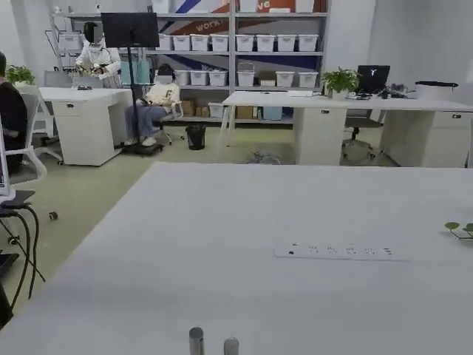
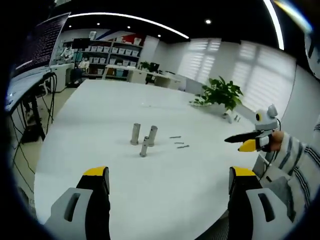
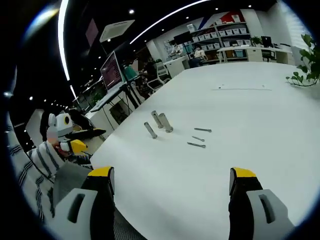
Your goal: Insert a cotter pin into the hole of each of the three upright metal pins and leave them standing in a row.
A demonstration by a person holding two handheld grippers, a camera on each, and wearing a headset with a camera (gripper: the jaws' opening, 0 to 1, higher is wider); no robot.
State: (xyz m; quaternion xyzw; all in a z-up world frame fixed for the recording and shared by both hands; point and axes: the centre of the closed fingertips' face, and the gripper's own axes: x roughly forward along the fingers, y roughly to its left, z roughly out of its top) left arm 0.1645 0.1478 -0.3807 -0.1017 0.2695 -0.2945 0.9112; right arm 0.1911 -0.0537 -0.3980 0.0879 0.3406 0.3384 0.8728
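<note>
left tongs (image 2: 169,172) and right tongs (image 3: 172,172) agape, metal pins (image 2: 135,134) well ahead

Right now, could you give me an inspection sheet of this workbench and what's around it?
Surface: white table, matte.
Job's things: three metal pins upright in a cluster; three cotter pins lying loose beside them.
Clutter: power strip, potted plant.
Grippers: left gripper and right gripper open, fingers empty, short of the pins.
Cables: cables hang beside the table's left edge.
Surroundings: shelves of bins, desks, seated people.
</note>
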